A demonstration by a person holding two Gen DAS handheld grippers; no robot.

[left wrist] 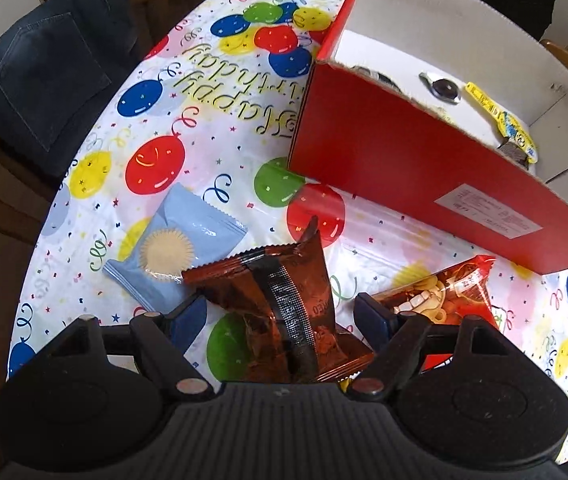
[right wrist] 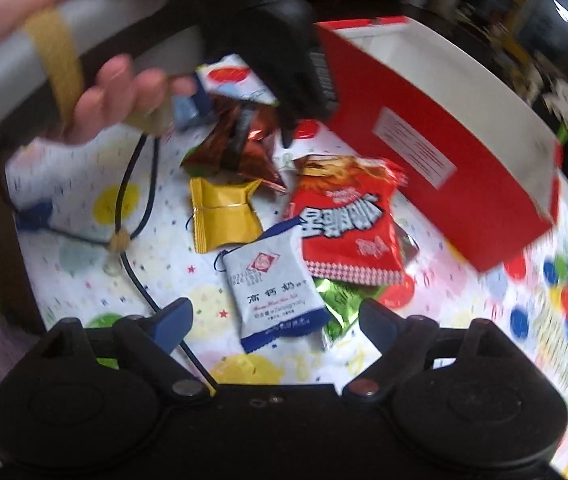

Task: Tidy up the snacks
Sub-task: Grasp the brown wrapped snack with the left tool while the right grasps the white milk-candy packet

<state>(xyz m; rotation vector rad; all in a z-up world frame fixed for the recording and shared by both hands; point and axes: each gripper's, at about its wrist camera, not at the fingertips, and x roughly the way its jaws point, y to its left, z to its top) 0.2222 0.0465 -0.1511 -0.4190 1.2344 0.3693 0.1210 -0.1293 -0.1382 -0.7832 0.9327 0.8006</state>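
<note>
My left gripper is wide apart around the brown packet, not pressing; my right gripper stands apart above the white-blue packet.

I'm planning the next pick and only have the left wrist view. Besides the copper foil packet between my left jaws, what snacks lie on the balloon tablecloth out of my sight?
Observer: A gold-yellow foil packet lies right beside the copper foil packet.
Operator: Anything under the red snack bag?
Observer: Yes, a green foil packet pokes out from beneath it.
Operator: Where is the right gripper?
Observer: It is open, its fingers either side of a white sachet with blue edges.
</note>
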